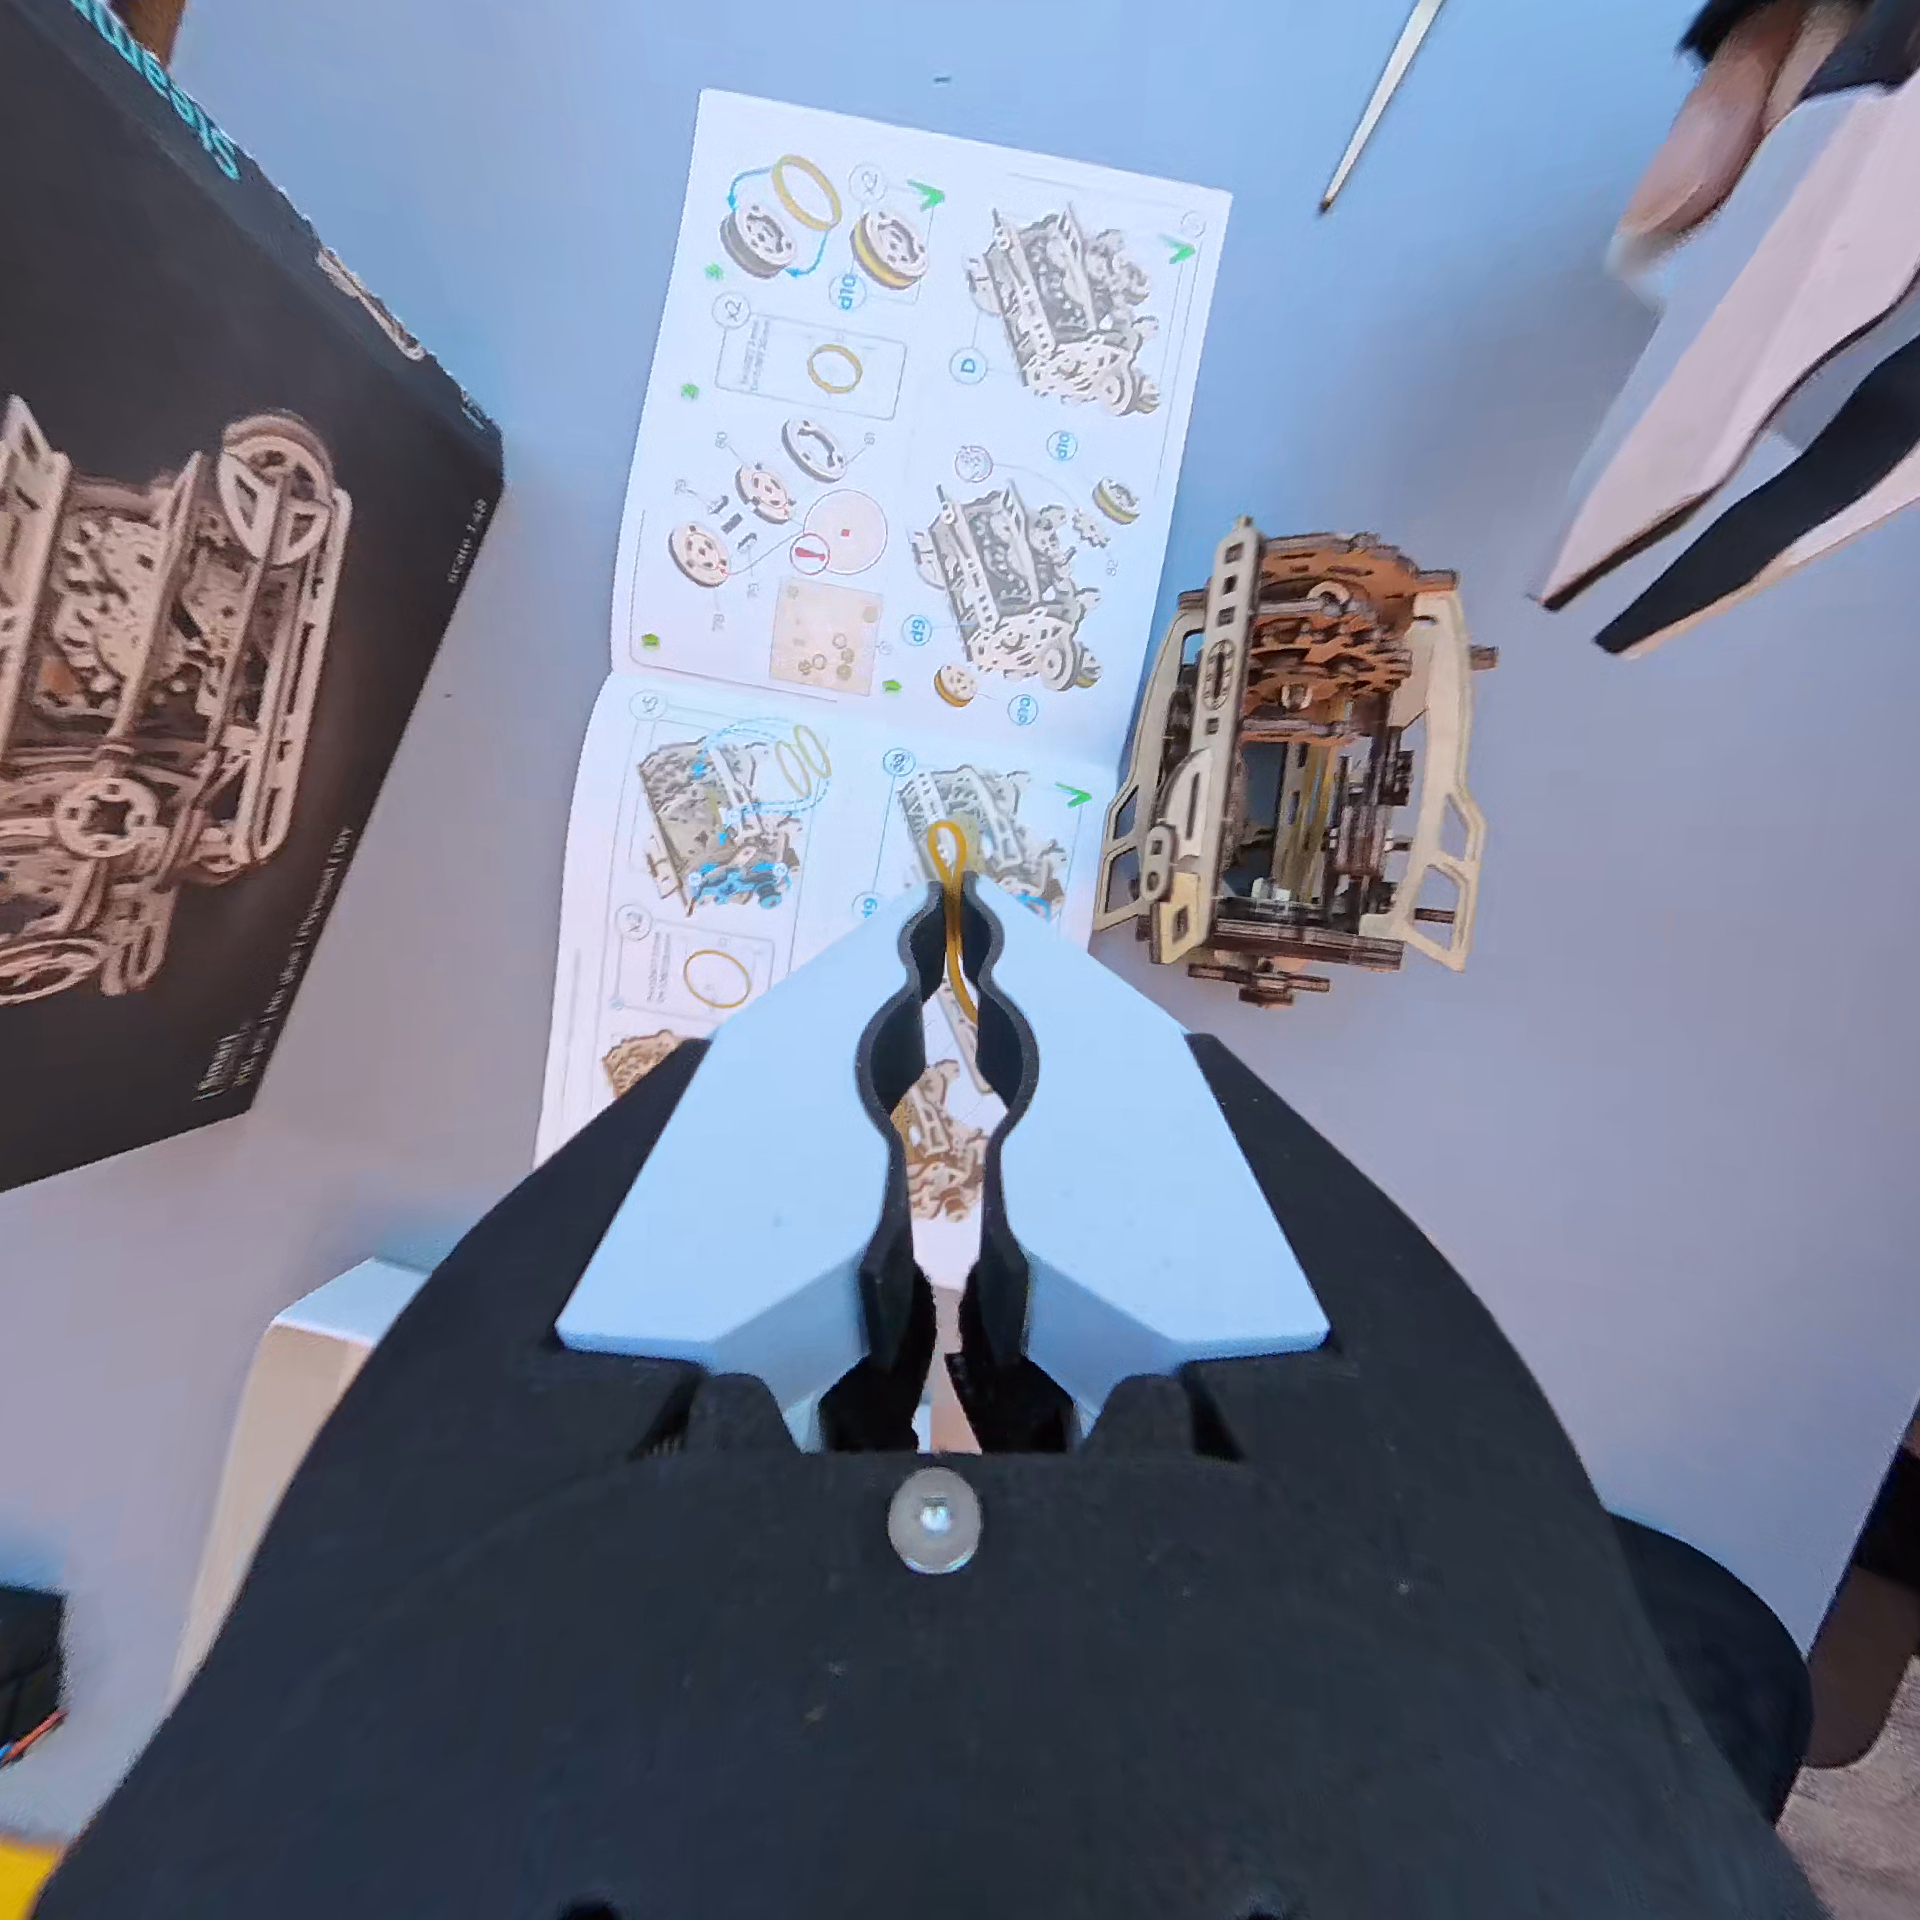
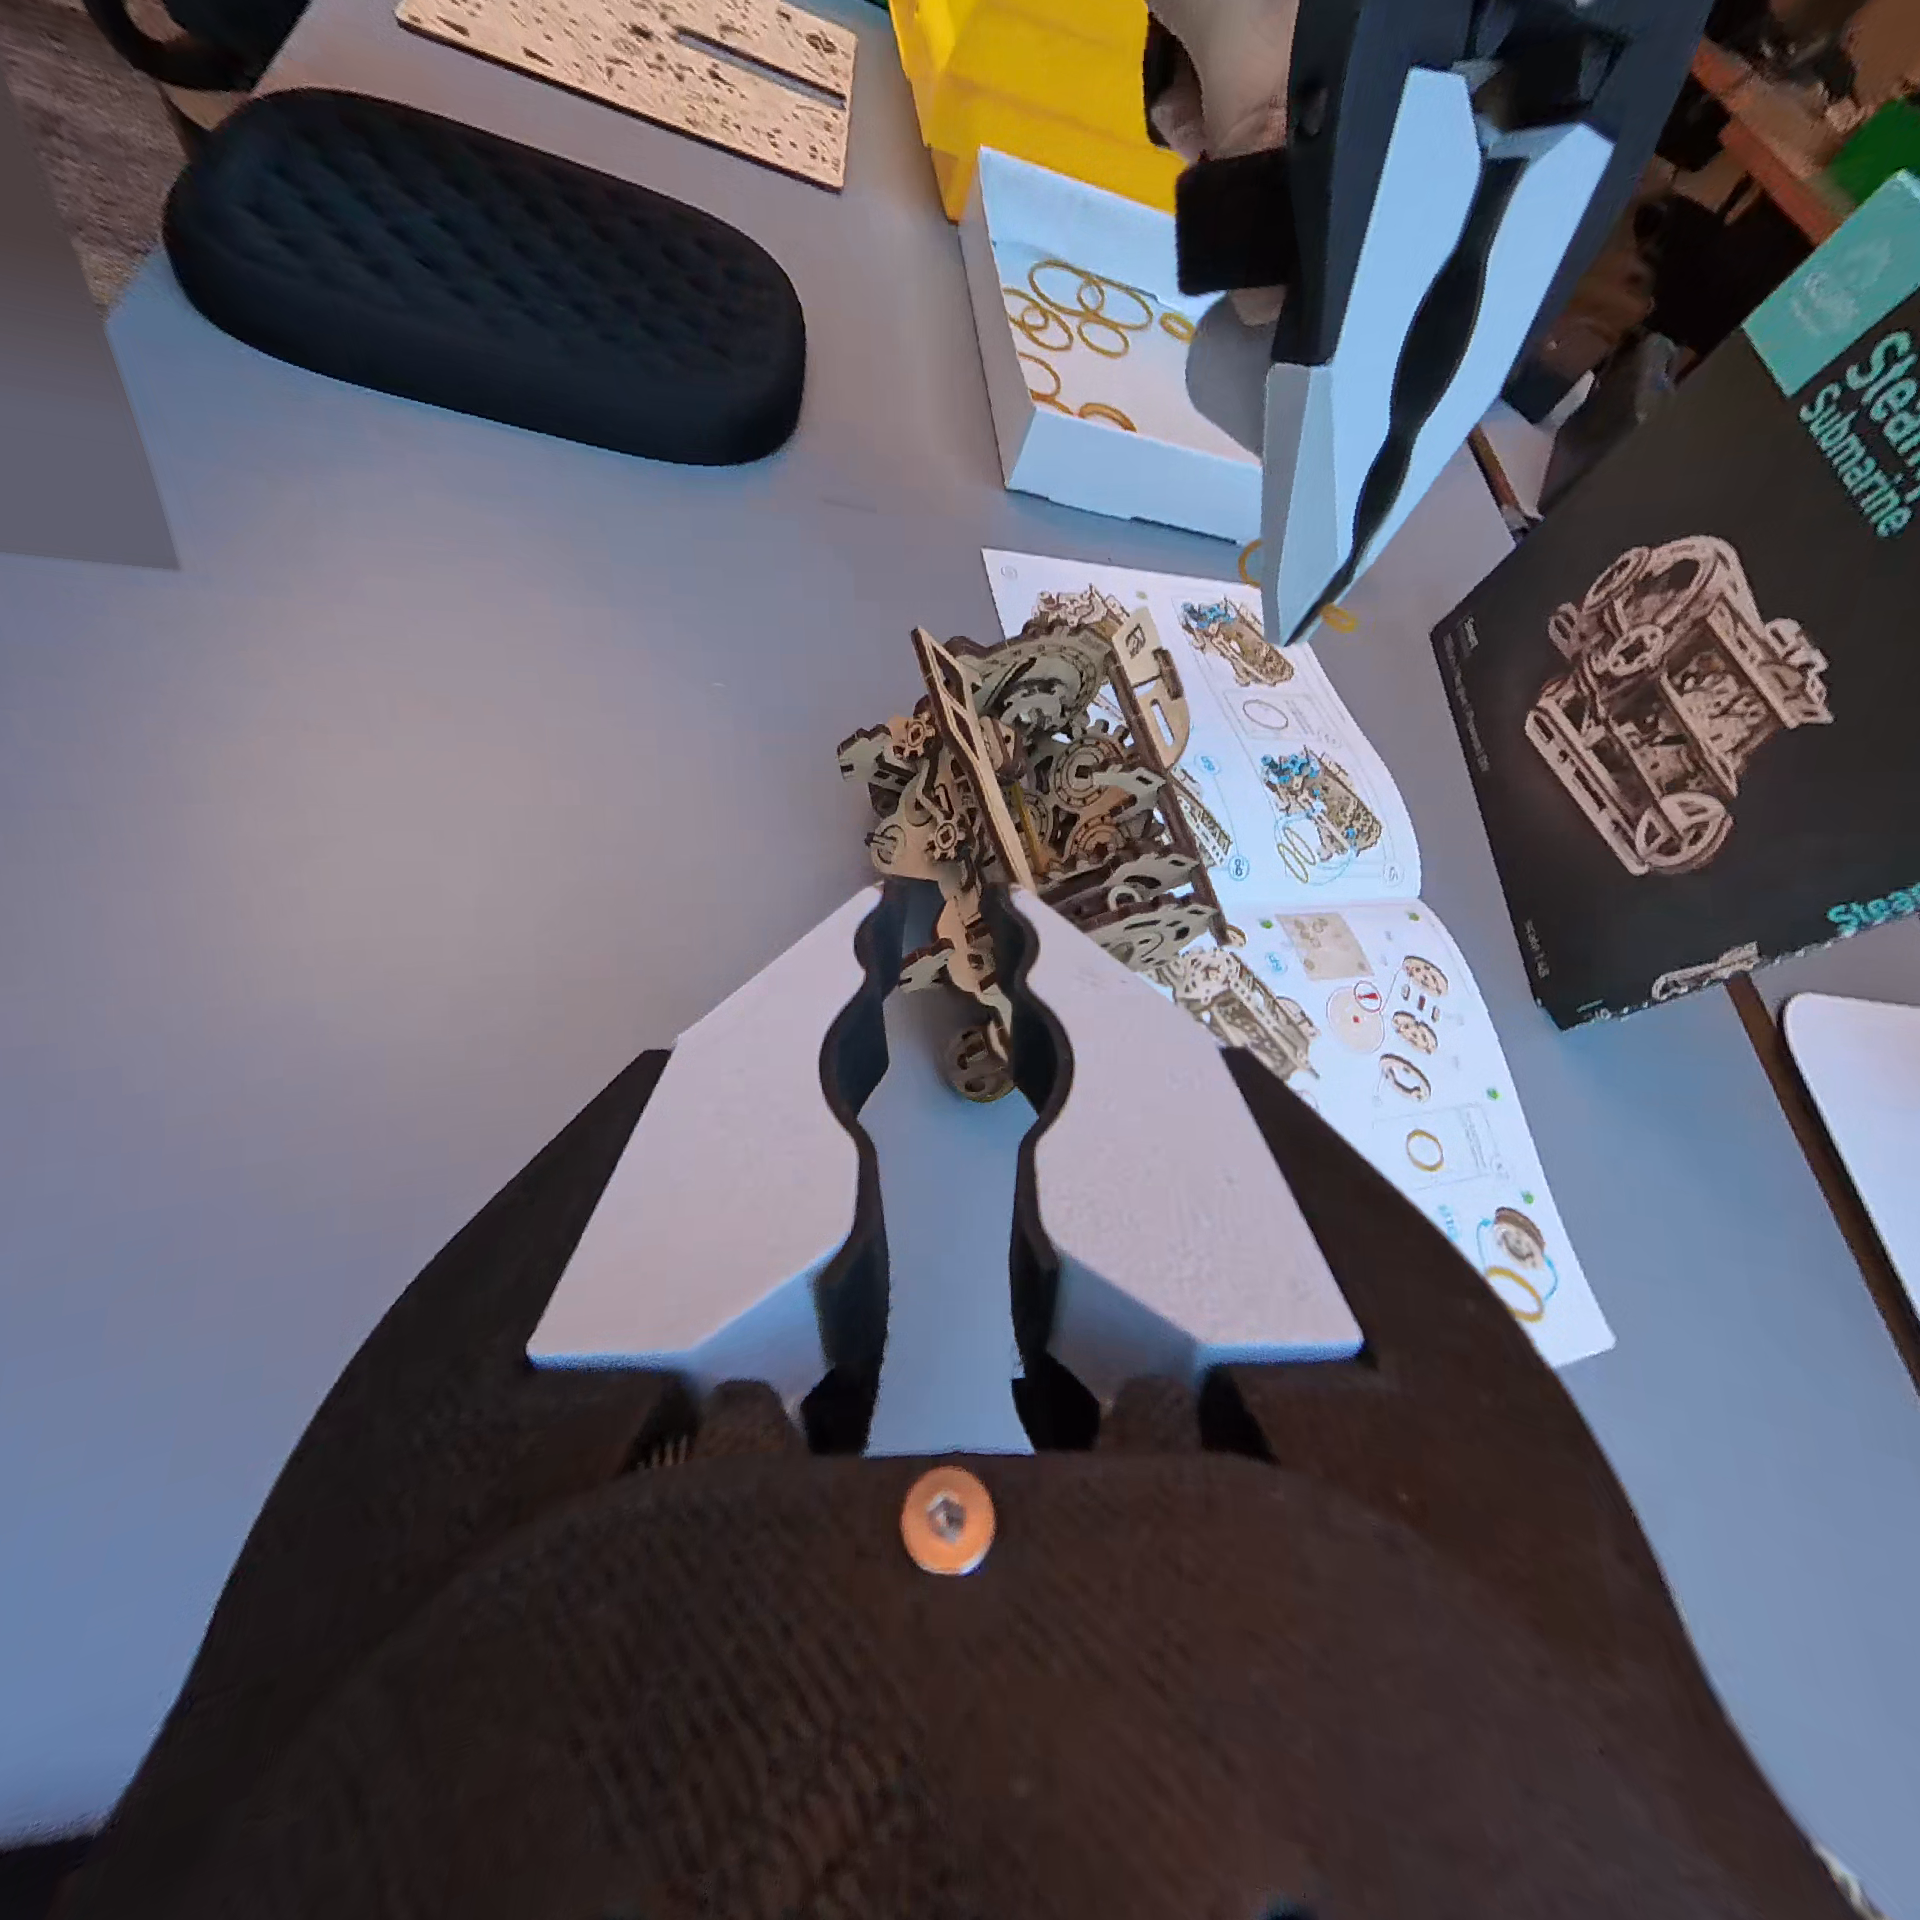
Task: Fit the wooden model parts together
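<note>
The wooden model [image 1: 1294, 758] stands largely assembled just right of the instruction sheet [image 1: 894, 436], the left gripper [image 1: 948, 883] clenched on a yellow rubber band [image 1: 945, 847] not yet fitted, the right gripper [image 2: 945, 914] apparently clasping the model's near protruding part.

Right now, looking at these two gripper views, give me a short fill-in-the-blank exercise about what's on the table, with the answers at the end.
1. The left gripper is shut on a yellow rubber ____.
2. The wooden model stands beside the open instruction ____, on the grey table.
3. The spare rubber bands lie in a small ____ box.
4. The picture of the finished model is printed on a ____ box.

Missing words: band; booklet; white; black
</note>
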A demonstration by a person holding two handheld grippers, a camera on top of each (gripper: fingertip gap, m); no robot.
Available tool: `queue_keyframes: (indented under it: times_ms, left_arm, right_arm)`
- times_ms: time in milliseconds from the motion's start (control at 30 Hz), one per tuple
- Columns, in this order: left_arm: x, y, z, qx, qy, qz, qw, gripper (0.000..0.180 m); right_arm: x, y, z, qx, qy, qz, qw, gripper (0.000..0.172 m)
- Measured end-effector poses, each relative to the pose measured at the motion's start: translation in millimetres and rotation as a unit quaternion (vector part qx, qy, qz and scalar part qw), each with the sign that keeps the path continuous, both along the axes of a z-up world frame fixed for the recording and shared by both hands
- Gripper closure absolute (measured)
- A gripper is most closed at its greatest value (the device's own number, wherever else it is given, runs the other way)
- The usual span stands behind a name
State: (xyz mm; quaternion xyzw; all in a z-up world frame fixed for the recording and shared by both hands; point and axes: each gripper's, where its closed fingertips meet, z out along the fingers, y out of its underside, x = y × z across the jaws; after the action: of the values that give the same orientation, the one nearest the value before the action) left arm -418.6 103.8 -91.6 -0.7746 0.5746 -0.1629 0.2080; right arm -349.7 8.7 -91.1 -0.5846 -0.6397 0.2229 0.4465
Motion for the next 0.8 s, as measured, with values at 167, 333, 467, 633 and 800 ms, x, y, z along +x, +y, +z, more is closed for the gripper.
queue_keyframes:
  times_ms: [167, 333, 467, 633, 800]
  left_arm:
    - [9.4, -14.1, 17.6, -0.021, -0.072, 0.000, 0.997, 0.180]
    - [37.2, -60.4, 42.8, 0.003, -0.126, -0.044, 0.991, 0.180]
    - [40.6, -81.3, 36.8, 0.064, -0.052, -0.085, 0.993, 0.180]
    - [41.7, -89.1, 35.0, 0.097, 0.004, -0.099, 0.990, 0.180]
    - [38.3, -91.0, 35.7, 0.115, 0.026, -0.103, 0.988, 0.180]
  right_arm:
    - [3.5, 9.9, -2.5, -0.017, 0.010, -0.041, 0.999, 0.160]
    - [-6.7, 4.9, 38.3, -0.048, 0.104, -0.040, 0.993, 0.172]
    - [-13.4, -4.9, 66.3, 0.063, 0.103, 0.034, 0.992, 0.169]
    - [-24.2, -0.1, 68.6, 0.073, 0.072, 0.065, 0.993, 0.154]
    - [-27.0, 1.8, 65.8, 0.047, 0.066, 0.075, 0.994, 0.156]
